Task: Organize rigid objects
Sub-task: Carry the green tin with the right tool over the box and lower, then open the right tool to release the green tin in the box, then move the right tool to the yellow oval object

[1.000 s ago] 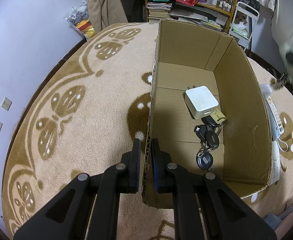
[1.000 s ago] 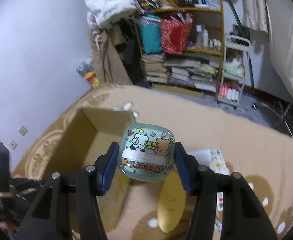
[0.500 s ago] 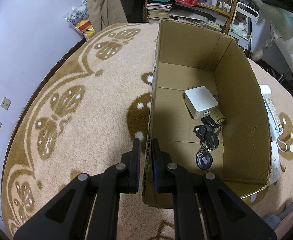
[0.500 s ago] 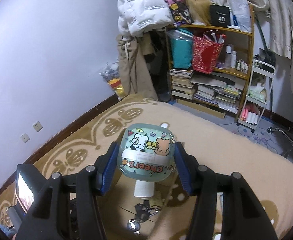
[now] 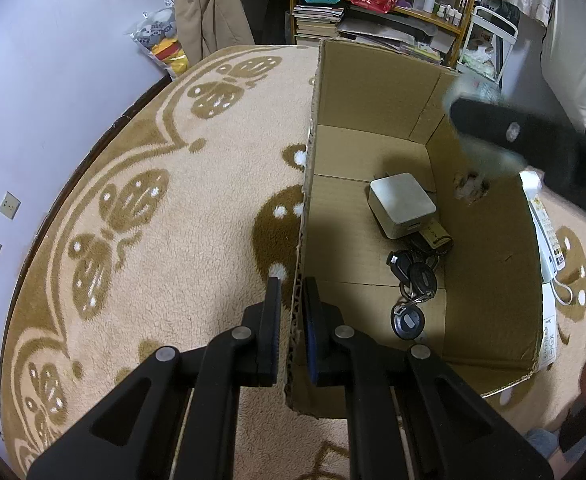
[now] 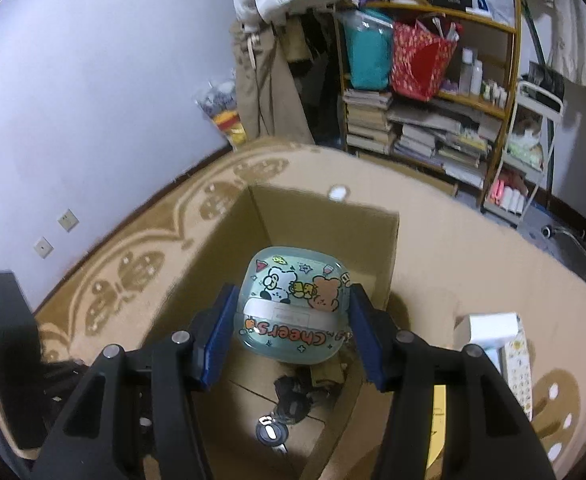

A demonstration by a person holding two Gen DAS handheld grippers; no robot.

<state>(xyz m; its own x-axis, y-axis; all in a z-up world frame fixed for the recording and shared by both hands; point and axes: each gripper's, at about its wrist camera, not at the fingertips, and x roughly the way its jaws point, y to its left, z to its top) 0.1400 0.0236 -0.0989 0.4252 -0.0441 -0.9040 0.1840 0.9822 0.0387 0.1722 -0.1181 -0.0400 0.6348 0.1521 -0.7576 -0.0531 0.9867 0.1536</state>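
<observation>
Left gripper (image 5: 292,300): clamped on the near-left wall of the box (image 5: 373,92), one finger inside, one outside.
Right gripper (image 6: 291,330): gripping the tin (image 6: 293,306) by its sides, blue pads pressed on it.
Tin: centre of the right-wrist frame, above the box opening, not yet set down.
Box contents: white cube (image 5: 403,204), keys (image 5: 411,292), low on the floor.
Risk, drop: released from here the tin would likely land on the cube or keys and tip or bounce.
Risk, wall: a fast descent could clip the rim and skew the box, though the left clamp should limit that.
Left view only: cube and full key bunch; the right arm is a blur at upper right.
Right view only: the tin's cartoon lid and the grip on it; cube hidden behind the tin.
</observation>
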